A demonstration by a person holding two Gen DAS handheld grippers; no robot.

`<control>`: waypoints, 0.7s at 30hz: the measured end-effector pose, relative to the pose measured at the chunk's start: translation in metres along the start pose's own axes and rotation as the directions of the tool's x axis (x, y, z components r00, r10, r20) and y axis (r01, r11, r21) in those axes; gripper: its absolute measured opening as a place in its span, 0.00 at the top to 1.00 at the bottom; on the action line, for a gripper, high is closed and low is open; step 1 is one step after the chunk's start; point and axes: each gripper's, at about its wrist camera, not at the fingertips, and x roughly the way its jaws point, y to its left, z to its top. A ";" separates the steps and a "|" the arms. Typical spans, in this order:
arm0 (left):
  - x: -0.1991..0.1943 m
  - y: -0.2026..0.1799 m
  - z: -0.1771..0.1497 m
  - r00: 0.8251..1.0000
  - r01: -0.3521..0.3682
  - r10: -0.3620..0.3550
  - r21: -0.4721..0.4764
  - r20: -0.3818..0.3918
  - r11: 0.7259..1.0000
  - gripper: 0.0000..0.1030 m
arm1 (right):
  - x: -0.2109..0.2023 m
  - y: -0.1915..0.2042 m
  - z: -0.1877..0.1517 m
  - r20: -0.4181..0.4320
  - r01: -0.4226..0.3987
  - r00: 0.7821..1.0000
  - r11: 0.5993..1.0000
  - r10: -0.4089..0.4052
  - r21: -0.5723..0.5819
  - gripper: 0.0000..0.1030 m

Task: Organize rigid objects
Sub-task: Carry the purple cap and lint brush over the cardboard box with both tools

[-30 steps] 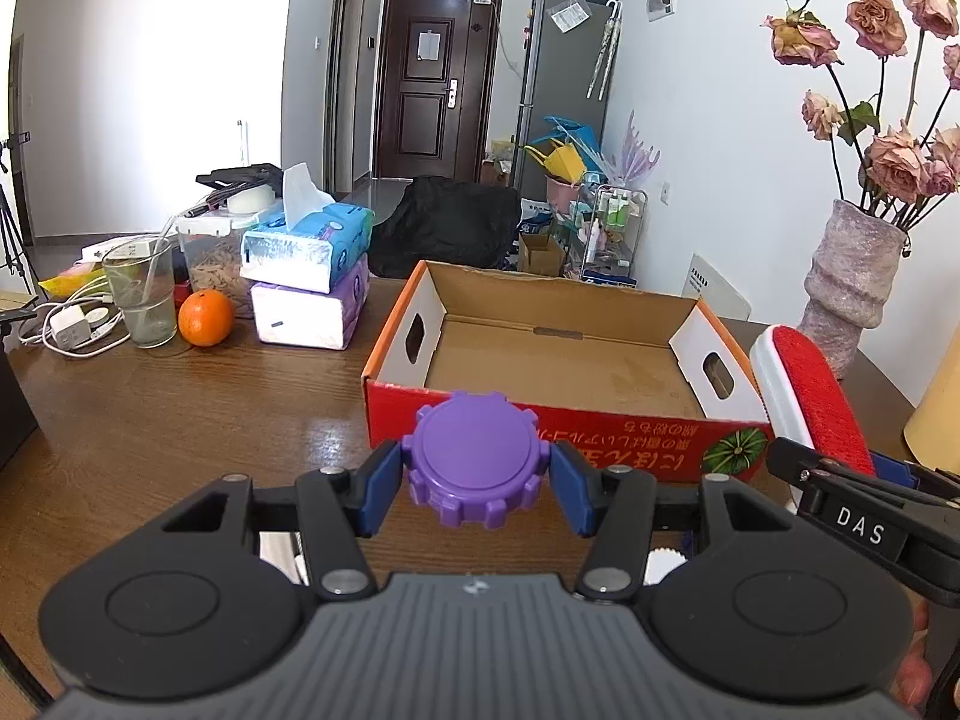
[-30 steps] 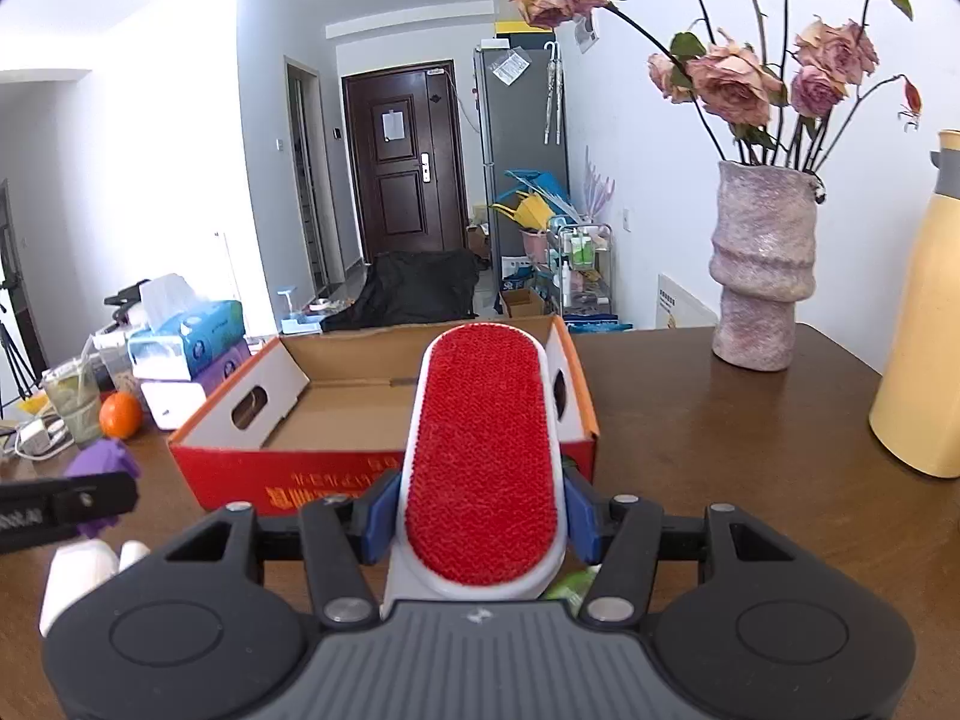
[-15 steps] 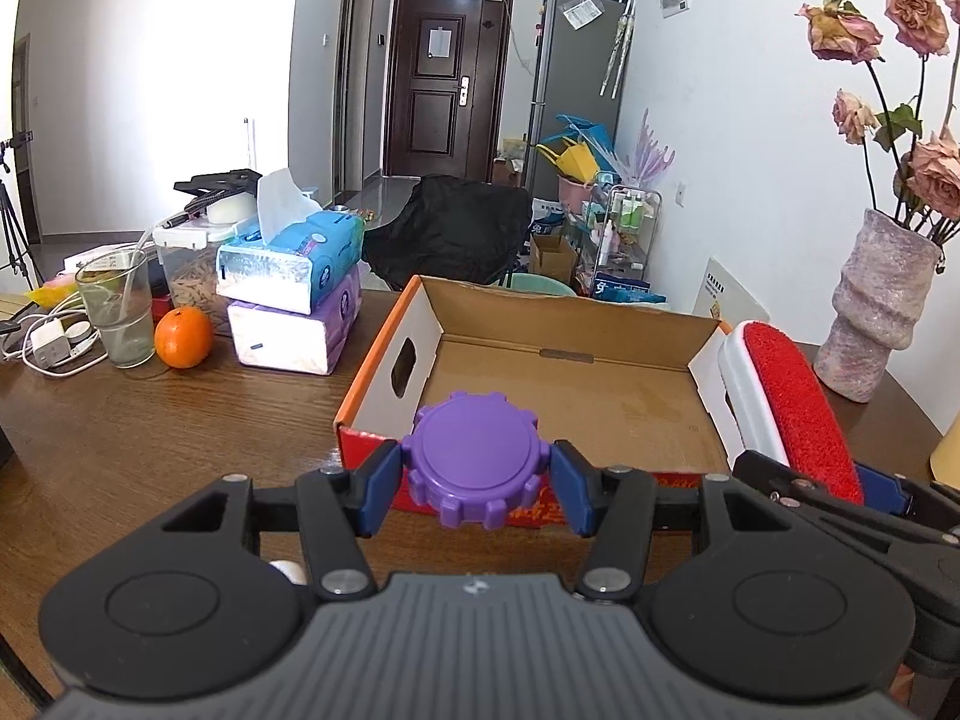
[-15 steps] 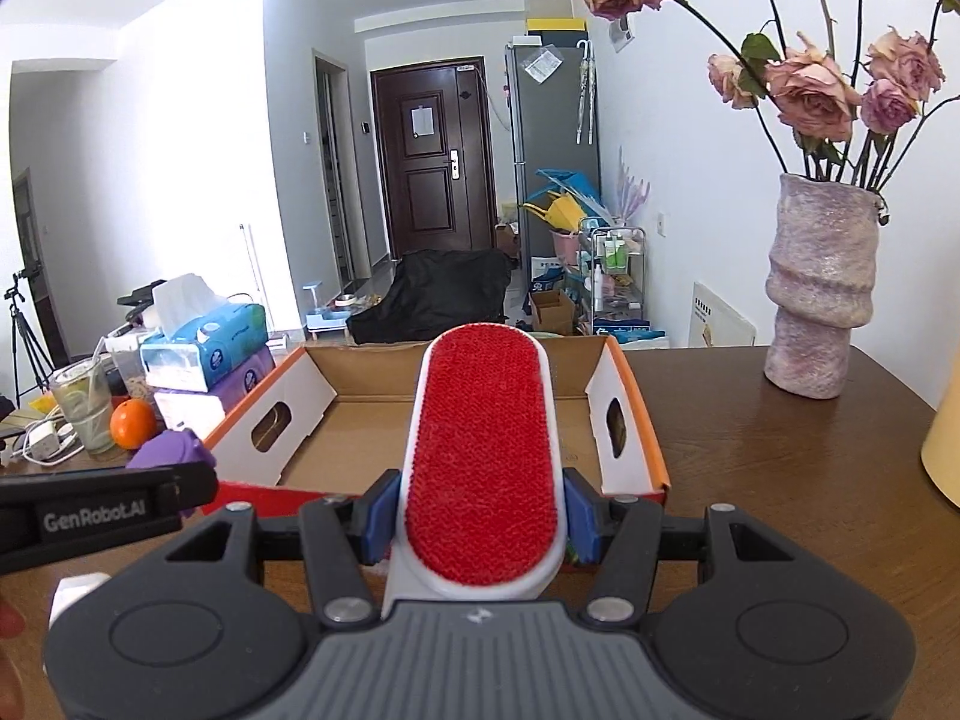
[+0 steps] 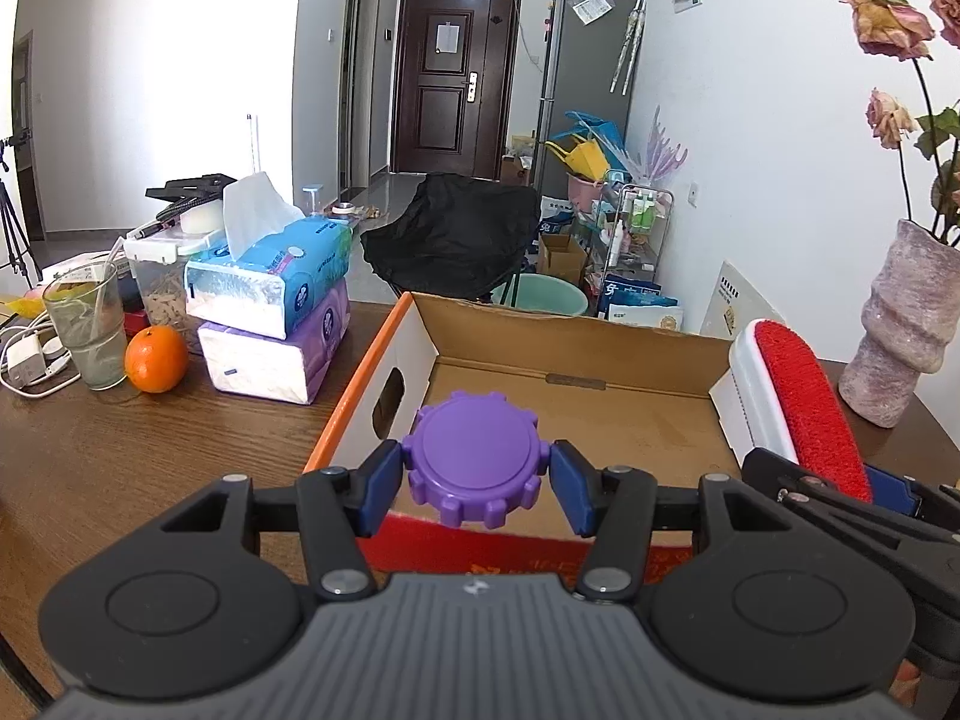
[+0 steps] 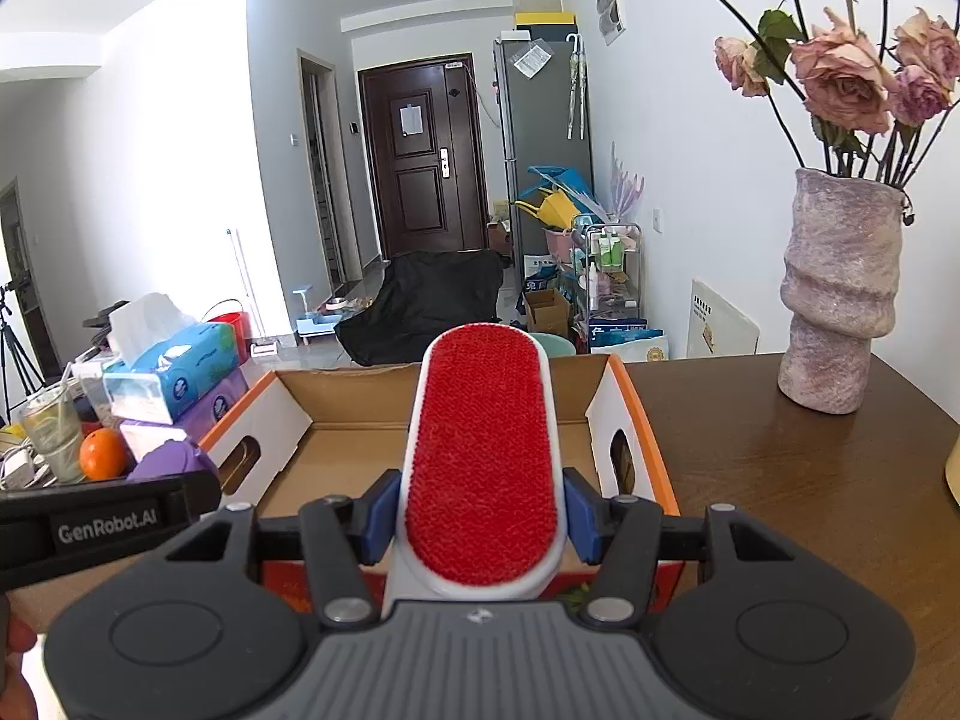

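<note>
Cap (image 5: 474,457) is clamped by left gripper (image 5: 474,480), brush (image 6: 483,468) by right gripper (image 6: 480,516), above box (image 5: 576,330); tissues (image 5: 270,276) are stacked left of box.

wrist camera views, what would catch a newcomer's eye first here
The purple gear-shaped lid gripped in the left gripper and the red lint brush clamped in the right gripper stand out, both held over the near edge of the open cardboard box. Next come the vase of dried roses on the right of the table and the orange beside the stacked tissue packs on the left.
</note>
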 end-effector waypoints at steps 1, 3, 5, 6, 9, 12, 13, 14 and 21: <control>0.004 0.000 0.002 1.000 -0.003 0.003 0.000 0.000 1.000 0.46 | 0.003 0.000 0.002 -0.001 0.000 1.000 1.000 0.000 -0.001 0.47; 0.010 -0.001 0.005 1.000 -0.007 0.007 0.001 -0.002 1.000 0.46 | 0.010 0.000 0.004 -0.003 0.000 1.000 1.000 0.000 -0.004 0.47; 0.018 -0.001 0.008 1.000 -0.013 0.013 0.004 -0.004 1.000 0.46 | 0.017 0.001 0.007 -0.005 0.000 1.000 1.000 0.000 -0.008 0.47; 0.022 -0.002 0.010 1.000 -0.016 0.016 0.005 -0.006 1.000 0.46 | 0.019 0.000 0.008 -0.006 0.000 1.000 1.000 0.000 -0.009 0.47; 0.032 -0.002 0.013 1.000 -0.023 0.023 0.007 -0.013 1.000 0.46 | 0.028 0.000 0.012 -0.009 0.000 1.000 1.000 0.000 -0.013 0.47; 0.042 -0.002 0.017 0.999 -0.030 0.030 0.011 -0.016 1.000 0.46 | 0.036 0.000 0.015 -0.016 -0.002 1.000 1.000 0.001 -0.015 0.47; 0.044 -0.002 0.019 0.999 -0.032 0.032 0.012 -0.016 0.999 0.46 | 0.039 0.000 0.016 -0.019 -0.002 1.000 1.000 0.002 -0.017 0.47; 0.047 -0.002 0.020 0.999 -0.035 0.035 0.013 -0.017 0.999 0.46 | 0.043 0.000 0.017 -0.021 -0.001 1.000 1.000 0.000 -0.019 0.47; 0.068 -0.001 0.026 0.998 -0.052 0.053 0.019 -0.030 0.998 0.46 | 0.062 -0.001 0.022 -0.039 0.013 0.999 0.999 -0.014 -0.033 0.47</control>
